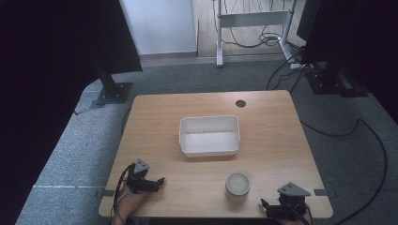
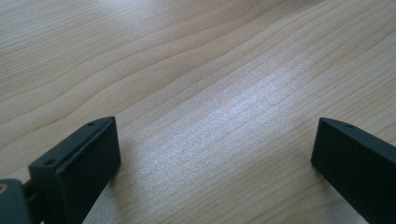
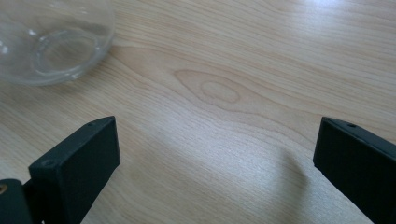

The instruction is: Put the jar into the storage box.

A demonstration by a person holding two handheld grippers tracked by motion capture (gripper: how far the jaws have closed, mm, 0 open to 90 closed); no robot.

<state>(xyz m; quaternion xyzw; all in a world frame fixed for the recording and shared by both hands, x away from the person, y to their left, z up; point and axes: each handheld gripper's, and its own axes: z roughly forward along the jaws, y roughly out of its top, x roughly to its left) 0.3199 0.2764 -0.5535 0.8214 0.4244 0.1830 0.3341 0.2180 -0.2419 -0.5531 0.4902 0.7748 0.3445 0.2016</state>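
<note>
A white rectangular tub (image 1: 209,135) stands empty in the middle of the wooden table (image 1: 155,112). A clear glass bowl (image 1: 237,184) sits near the front edge; its rim shows at the top left of the right gripper view (image 3: 51,42). My left gripper (image 1: 157,183) rests at the front left corner, open, with bare wood between its jaws (image 2: 215,154). My right gripper (image 1: 270,207) lies at the front right, just right of the bowl, also open over bare wood (image 3: 217,158).
A round black cable hole (image 1: 241,103) marks the table's far edge. Black stands (image 1: 112,91) and cables (image 1: 371,136) lie on the grey floor around the table. A white desk frame (image 1: 251,21) stands behind.
</note>
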